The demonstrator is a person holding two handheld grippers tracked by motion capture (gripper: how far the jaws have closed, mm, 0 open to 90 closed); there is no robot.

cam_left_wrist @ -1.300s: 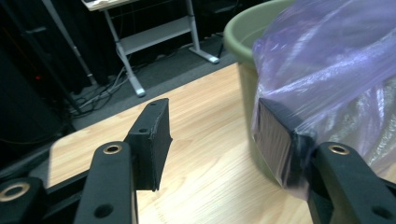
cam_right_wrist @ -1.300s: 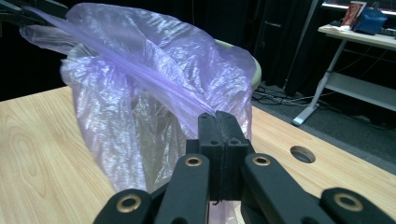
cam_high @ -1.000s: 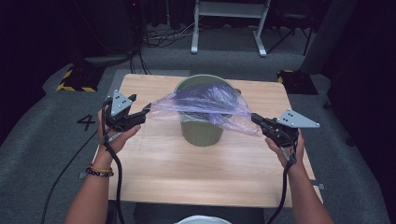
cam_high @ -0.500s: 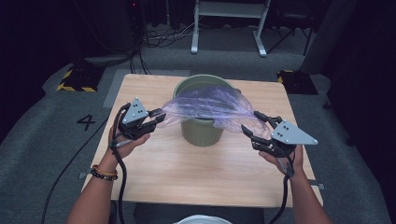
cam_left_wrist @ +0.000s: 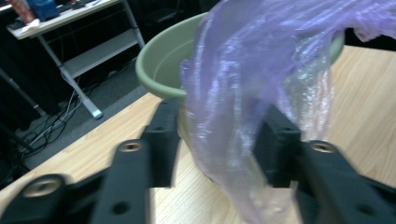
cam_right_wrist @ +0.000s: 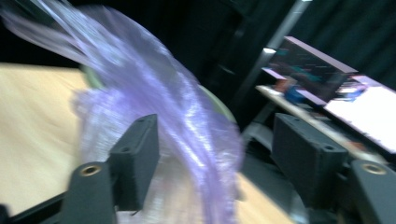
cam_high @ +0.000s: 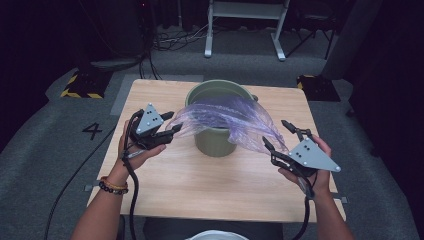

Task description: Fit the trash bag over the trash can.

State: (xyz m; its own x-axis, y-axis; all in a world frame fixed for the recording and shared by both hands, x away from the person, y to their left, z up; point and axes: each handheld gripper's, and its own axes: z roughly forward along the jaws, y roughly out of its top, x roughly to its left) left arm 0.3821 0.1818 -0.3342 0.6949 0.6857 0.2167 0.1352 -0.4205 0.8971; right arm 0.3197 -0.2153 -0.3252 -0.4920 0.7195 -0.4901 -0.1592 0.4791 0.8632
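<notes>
Standing on grey carpet, the rectangular light-wood table (cam_high: 200,190) carries the work; its near edge faces the person, whose forearms come in from below.

Round olive-green plastic bucket (cam_high: 216,142) — upright, set toward the far edge of the table, roughly midway between the left and right edges. Its rim shows behind the film in the left gripper view.

Translucent purple plastic bag (cam_high: 230,117) — draped over the bucket's mouth and down its near wall, one end drawn toward the table's left edge, the other fanning out toward the right edge. Crinkled, glossy, loosely spread.

Left gripper (cam_high: 171,124) — held over the left part of the table, just beside the bucket, pointing at it. Jaws have just been opening a little. In the left gripper view a hanging fold of the bag (cam_left_wrist: 252,121) lies between the two black jaws, against the right-hand one and clear of the left-hand one; the pads do not press it — released, film merely passing through the gap.

Right gripper (cam_high: 279,134) — near the table's right edge, jaws aimed at the bag's trailing end. Jaws have just been opening and stand wide apart. In the right gripper view the purple film (cam_right_wrist: 187,130) runs up between them, beside the left-hand jaw, well clear of the right-hand one. Not clamped.

Black cable (cam_high: 131,200) trails from the left gripper along the forearm.
</notes>
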